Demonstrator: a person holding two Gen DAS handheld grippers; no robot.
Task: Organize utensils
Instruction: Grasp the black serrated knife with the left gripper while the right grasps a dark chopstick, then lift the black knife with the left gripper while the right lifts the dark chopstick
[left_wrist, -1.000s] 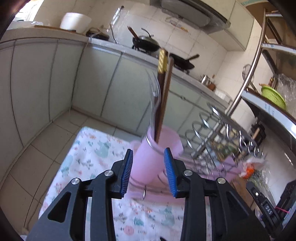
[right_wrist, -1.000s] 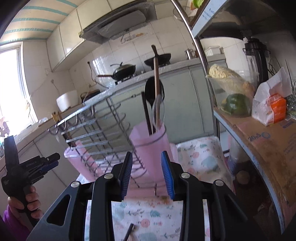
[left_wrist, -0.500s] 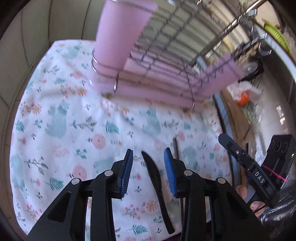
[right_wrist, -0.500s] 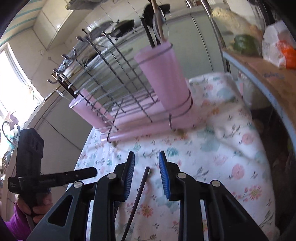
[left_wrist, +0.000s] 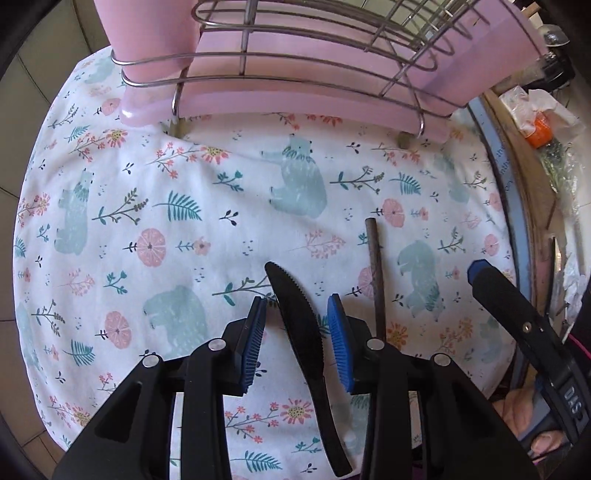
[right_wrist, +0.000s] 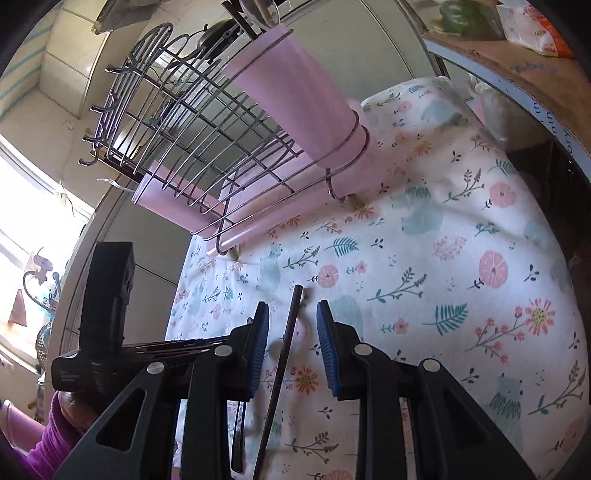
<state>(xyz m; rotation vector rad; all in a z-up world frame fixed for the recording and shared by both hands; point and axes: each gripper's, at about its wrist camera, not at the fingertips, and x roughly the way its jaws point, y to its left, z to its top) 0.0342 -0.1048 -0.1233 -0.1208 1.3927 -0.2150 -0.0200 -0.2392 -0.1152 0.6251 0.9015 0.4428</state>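
Both grippers spread wide, left gripper (left_wrist: 297, 306) over the knife (left_wrist: 301, 328), right gripper (right_wrist: 293, 314) over the chopstick (right_wrist: 284, 347); both flat on the cloth (left_wrist: 184, 177), so pads may skid.

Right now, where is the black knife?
In the left wrist view the black knife lies on the floral cloth between the open left jaws, left of the dark chopstick.

The pink cup's (left_wrist: 147, 33) top is cut off by the frame.
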